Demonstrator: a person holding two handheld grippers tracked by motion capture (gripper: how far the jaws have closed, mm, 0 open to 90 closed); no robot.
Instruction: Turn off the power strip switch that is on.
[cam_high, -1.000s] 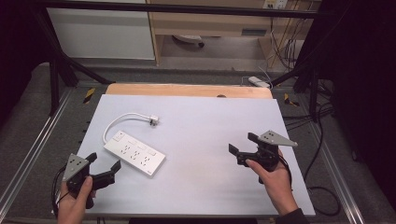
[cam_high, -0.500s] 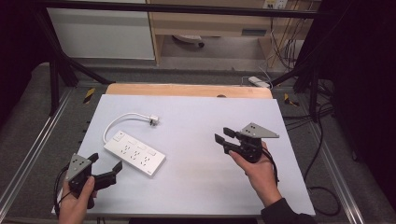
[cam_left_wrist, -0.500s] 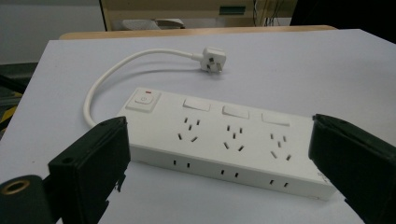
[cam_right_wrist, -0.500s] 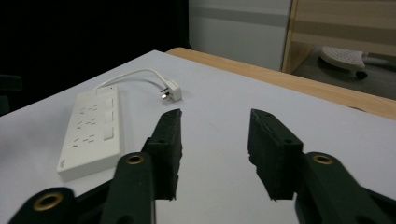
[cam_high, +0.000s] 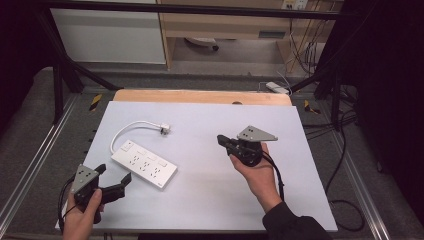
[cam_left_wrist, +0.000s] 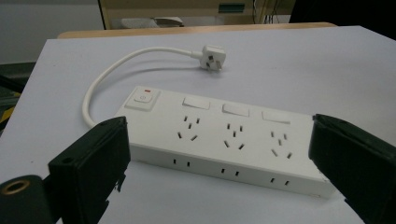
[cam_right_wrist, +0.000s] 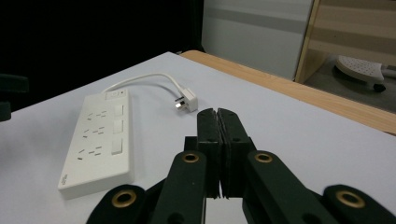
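Strip (cam_high: 144, 165) between both tongs, untouched.

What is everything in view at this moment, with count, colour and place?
power strip: one, white, left half of the table, lying flat
plug: one, white, on a curved cord behind the strip
table: one, pale grey top with a wooden far edge
cables: several, black, on the floor at right
left gripper: one, black, jaws open, near the strip's front end
right gripper: one, black, jaws shut on nothing, having just closed, above the table's middle
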